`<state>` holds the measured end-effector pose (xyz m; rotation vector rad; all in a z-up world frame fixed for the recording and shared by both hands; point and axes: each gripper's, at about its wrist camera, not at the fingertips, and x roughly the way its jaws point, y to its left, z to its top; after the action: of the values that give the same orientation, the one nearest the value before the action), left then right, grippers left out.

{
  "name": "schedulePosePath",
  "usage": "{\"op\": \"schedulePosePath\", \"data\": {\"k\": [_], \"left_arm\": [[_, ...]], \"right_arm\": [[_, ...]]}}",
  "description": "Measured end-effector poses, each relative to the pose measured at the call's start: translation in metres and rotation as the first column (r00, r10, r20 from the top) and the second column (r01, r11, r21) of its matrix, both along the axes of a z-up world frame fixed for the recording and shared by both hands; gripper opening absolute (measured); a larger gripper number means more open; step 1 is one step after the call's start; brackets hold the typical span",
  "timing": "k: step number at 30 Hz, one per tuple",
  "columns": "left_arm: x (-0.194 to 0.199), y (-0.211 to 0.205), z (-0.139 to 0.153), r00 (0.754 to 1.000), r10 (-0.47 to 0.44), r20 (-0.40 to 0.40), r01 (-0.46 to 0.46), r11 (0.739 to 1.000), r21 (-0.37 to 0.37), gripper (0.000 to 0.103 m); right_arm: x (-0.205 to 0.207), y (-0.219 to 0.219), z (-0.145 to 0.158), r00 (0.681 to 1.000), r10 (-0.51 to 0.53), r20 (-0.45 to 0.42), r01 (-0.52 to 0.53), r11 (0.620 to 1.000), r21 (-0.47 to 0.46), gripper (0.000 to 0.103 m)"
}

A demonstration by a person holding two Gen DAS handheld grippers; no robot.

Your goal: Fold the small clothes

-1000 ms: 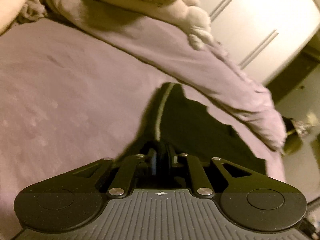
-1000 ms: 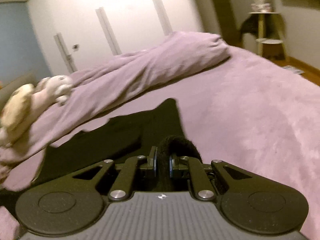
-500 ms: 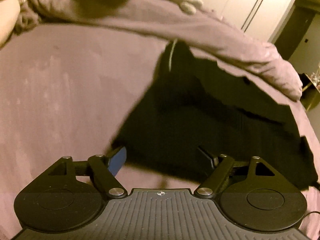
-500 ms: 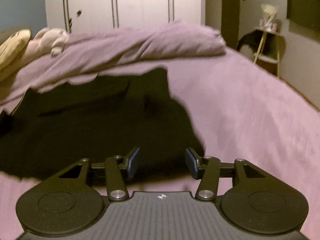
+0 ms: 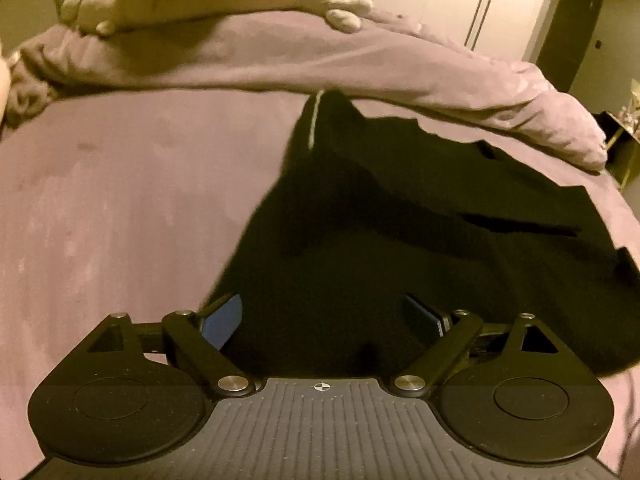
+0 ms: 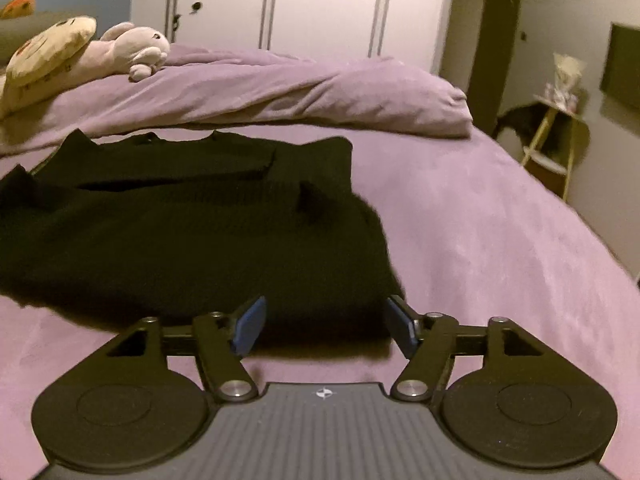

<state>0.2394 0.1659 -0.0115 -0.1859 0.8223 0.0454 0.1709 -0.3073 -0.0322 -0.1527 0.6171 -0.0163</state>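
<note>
A black knit garment (image 5: 400, 232) lies spread on the purple bed sheet (image 5: 120, 208), with folds across its far part. It also shows in the right wrist view (image 6: 192, 232). My left gripper (image 5: 324, 318) is open and empty, its blue pads just over the garment's near left edge. My right gripper (image 6: 326, 322) is open and empty, at the garment's near right corner, with bare sheet (image 6: 480, 248) to its right.
A rolled purple duvet (image 5: 360, 60) runs along the far side of the bed, also seen in the right wrist view (image 6: 280, 92). A plush toy (image 6: 84, 60) lies on it. White wardrobe doors (image 6: 320, 4) stand behind. A small side table (image 6: 556, 136) stands at right.
Both grippers were shut on the garment's edge one second ago. They have opened and let go, and the garment now lies flat on the bed. Both have pulled back towards its near edge.
</note>
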Motion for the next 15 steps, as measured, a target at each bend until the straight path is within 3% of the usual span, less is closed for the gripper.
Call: {"op": "schedulePosePath", "data": {"k": [1,2,8,9,13,15], "left_arm": [[0.009,0.0,0.0,1.0,-0.004,0.007,0.004,1.0,0.013,0.093],[0.018,0.002,-0.001,1.0,-0.012,0.011,0.012,1.0,0.027,0.095],[0.077,0.003,-0.016,0.997,-0.078,-0.02,0.08,0.992,0.103,0.095],[0.084,0.004,-0.02,0.996,-0.087,-0.034,0.09,0.991,0.103,0.095],[0.1,0.004,-0.029,0.985,-0.164,-0.046,0.166,0.985,0.042,0.095],[0.104,0.001,-0.032,0.979,-0.197,-0.058,0.199,0.979,0.038,0.096]], "right_arm": [[0.009,-0.003,0.001,1.0,0.003,0.012,-0.003,1.0,-0.019,0.084],[0.016,-0.005,0.002,1.0,0.008,0.016,-0.007,1.0,-0.023,0.086],[0.078,-0.023,0.003,0.999,0.037,-0.031,-0.037,0.999,-0.002,0.085],[0.086,-0.025,0.001,0.998,0.042,-0.041,-0.042,0.999,0.0,0.084],[0.121,-0.028,-0.009,0.992,0.073,-0.103,-0.072,0.997,0.009,0.061],[0.132,-0.028,-0.015,0.985,0.095,-0.142,-0.091,0.995,0.037,0.058]]}}
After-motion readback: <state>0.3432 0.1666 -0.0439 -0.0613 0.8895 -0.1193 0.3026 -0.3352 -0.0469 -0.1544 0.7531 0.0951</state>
